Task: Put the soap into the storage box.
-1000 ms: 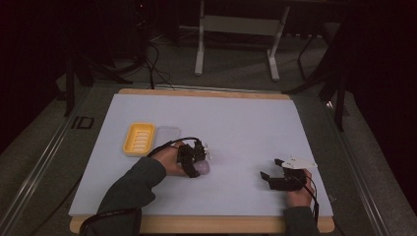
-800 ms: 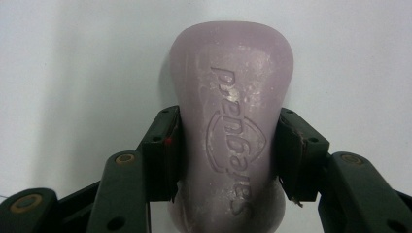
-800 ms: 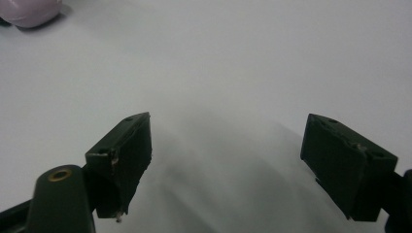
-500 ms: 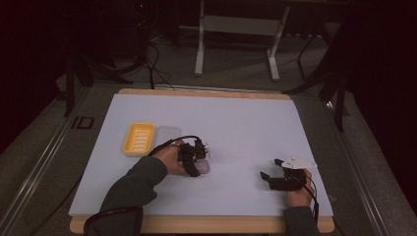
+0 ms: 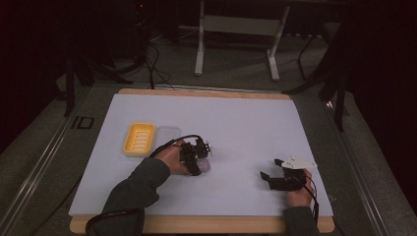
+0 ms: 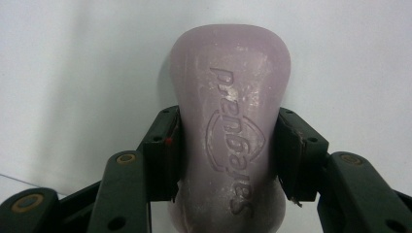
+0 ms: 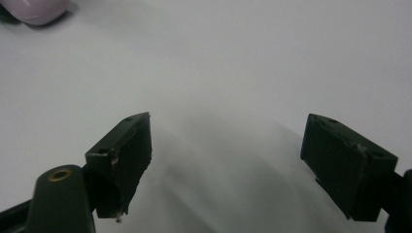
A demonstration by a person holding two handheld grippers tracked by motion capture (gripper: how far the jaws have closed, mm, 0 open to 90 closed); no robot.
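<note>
L gripper (image 6: 228,160) clamps lilac soap bar (image 6: 231,121); R gripper (image 7: 228,165) wide, w/ nothing between.

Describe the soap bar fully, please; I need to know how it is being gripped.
The soap bar is pale lilac, smooth and rounded, narrower at its middle, with a raised-edge emblem and lettering pressed into its top face and whitish scuffs. It lies flat on the white table, near the middle, right of the yellow dish. The left gripper is shut on it, jaws pressing both long sides at the narrow middle, the far end sticking out beyond them. Nothing else touches it.
</note>
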